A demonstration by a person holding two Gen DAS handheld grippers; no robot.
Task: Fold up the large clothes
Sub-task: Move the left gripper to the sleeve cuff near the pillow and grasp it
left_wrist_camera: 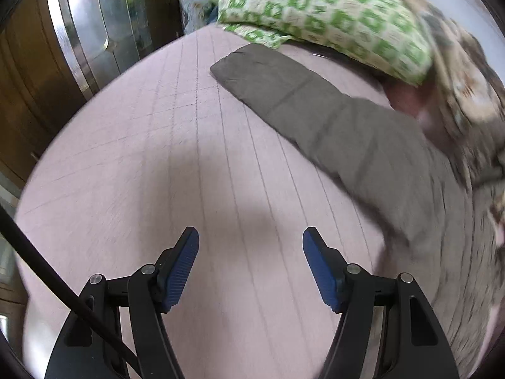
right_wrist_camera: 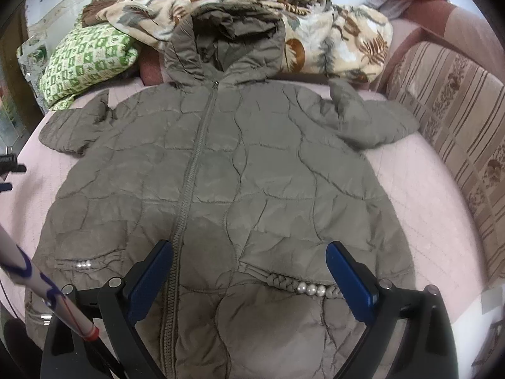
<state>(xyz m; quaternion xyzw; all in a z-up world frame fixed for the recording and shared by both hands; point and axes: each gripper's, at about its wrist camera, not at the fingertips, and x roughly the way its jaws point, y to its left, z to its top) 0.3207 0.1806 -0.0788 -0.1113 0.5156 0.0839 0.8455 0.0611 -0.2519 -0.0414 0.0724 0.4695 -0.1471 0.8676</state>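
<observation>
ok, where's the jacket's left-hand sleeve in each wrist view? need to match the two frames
Left wrist: the sleeve runs as a flat grey band from the upper middle down toward the right edge, cuff end uppermost.
Right wrist: the same sleeve lies at the left of the jacket, cuff pointing left.
Shared landmark: the green patterned pillow, just beyond the cuff in both.

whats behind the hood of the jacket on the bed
Behind the hood of the jacket lies a crumpled leaf-print blanket, with a green patterned pillow to its left. What the blanket rests on is hidden by the hood and the blanket itself.
</observation>
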